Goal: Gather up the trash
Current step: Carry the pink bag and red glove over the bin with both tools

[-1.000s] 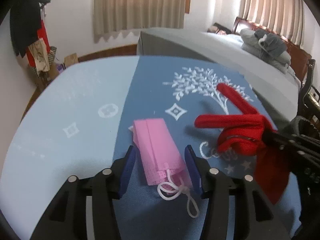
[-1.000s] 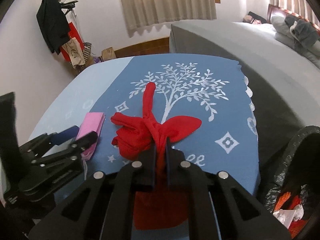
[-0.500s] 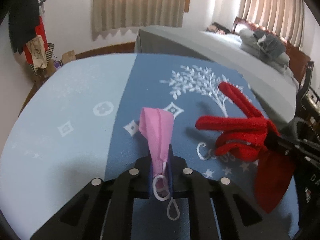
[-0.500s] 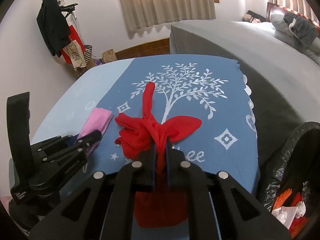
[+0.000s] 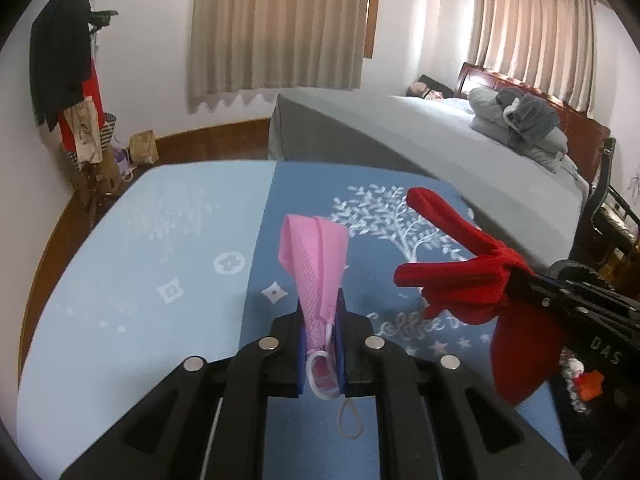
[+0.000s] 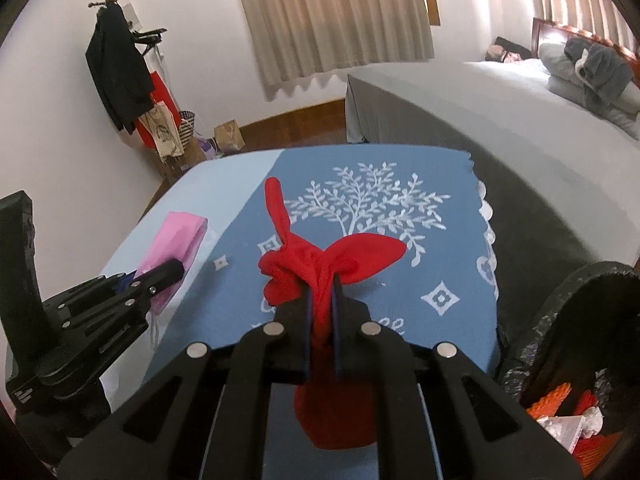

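My left gripper [image 5: 320,312] is shut on a pink face mask [image 5: 318,256] and holds it above the blue tablecloth [image 5: 160,248]; the mask's white ear loop [image 5: 348,420] dangles below the fingers. My right gripper [image 6: 320,292] is shut on a red glove [image 6: 320,256], lifted over the tree-print cloth [image 6: 376,208]. The red glove [image 5: 460,284] and the right gripper [image 5: 516,280] also show at right in the left wrist view. The left gripper [image 6: 176,270] with the pink mask [image 6: 176,236] shows at left in the right wrist view.
A black trash bag [image 6: 568,320] with orange and white trash [image 6: 560,412] inside hangs at the table's right edge. A grey bed [image 5: 440,148] stands beyond the table. A coat stand [image 6: 116,72] and bags [image 6: 228,136] are by the far wall.
My left gripper closed on the pink mask and lifted it off the cloth. My right gripper raised the red glove higher above the table.
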{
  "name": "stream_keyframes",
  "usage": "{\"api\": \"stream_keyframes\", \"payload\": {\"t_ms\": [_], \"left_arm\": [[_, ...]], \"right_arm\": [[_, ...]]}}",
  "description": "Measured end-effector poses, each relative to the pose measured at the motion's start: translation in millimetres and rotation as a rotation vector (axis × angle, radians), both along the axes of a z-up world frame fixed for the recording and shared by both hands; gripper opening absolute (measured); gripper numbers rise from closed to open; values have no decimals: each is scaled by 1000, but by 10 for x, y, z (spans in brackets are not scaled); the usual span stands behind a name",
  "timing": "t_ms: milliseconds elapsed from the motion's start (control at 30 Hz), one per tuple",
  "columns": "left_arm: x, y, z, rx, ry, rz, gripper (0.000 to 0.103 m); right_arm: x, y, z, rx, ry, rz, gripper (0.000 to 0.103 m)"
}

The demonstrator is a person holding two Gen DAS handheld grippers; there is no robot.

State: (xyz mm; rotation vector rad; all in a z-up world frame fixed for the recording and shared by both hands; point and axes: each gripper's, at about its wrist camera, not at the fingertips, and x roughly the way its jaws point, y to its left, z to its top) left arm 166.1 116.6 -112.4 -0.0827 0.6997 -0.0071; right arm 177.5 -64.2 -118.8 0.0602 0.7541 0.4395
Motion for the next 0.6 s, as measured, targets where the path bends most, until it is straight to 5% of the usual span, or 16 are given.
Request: {"api": "stream_keyframes", "payload": {"t_ms": [600], "left_arm": [[-327,-234,541,-6,-117,-58,11]], "right_arm": [[-343,-274,528,25,-100,-20,7]]}}
